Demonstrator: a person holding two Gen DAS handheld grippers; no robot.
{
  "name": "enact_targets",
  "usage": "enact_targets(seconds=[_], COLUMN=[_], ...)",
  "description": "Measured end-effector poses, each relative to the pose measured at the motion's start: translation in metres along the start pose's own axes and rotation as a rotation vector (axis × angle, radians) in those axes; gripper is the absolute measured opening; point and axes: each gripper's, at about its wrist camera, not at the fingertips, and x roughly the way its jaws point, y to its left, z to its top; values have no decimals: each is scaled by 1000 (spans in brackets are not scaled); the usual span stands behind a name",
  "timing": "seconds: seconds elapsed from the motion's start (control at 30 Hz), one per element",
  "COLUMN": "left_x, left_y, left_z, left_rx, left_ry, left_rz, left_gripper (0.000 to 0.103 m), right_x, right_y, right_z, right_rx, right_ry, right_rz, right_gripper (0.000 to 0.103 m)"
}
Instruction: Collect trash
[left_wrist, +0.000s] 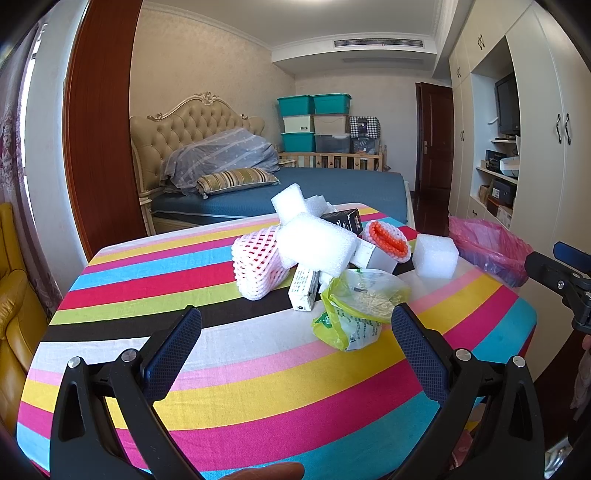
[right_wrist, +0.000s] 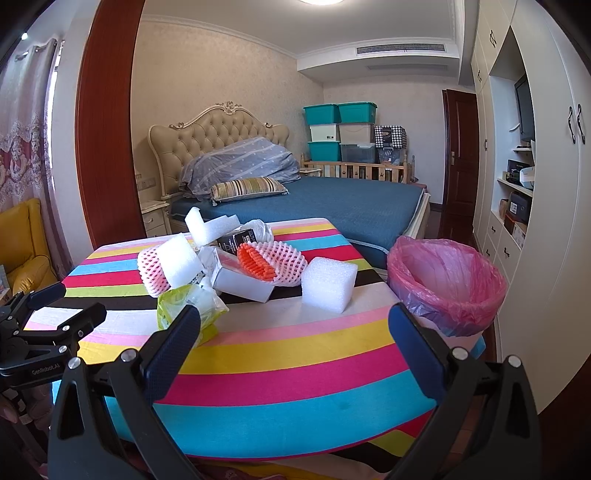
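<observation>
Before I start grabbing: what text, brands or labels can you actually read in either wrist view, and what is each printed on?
"GenRobot.AI": on the left gripper, seen in the right wrist view.
"Ubi", partly hidden: on the black box in the trash pile.
Green plastic bag: printed characters, too small to read.
White carton: print too blurred to read.
Storage boxes by the wall: labels unreadable.

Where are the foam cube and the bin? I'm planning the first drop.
foam cube (right_wrist: 328, 286), right wrist view, middle of its front face.
bin (right_wrist: 448, 295), right wrist view, front wall of the pink liner.
</observation>
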Motion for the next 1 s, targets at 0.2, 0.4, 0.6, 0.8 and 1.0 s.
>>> enact_targets(seconds=[0.2, 0.4, 0.6, 0.8, 1.0], left_x=[-1, -1, 1, 15, 31], left_y=[-1, -1, -1, 0, 2], left_z=[-1, -1, 0, -4, -10], left_rx=[-6, -8, -8, -33, -50], left_ry=[6, 10, 12, 77, 144], left_rz=[-1, -4, -5, -45, -19], left_gripper=[96, 96, 96, 96, 96], right_x=[1, 1, 1, 17, 57], right_y=[1, 1, 2, 3, -8], right_z=[0, 0, 0, -1, 2], right_rx=[0, 1, 2, -30, -2], right_ry=[1, 2, 2, 9, 72], right_rz=[2, 2, 2, -29, -50], right_gripper=[99, 99, 99, 99, 99])
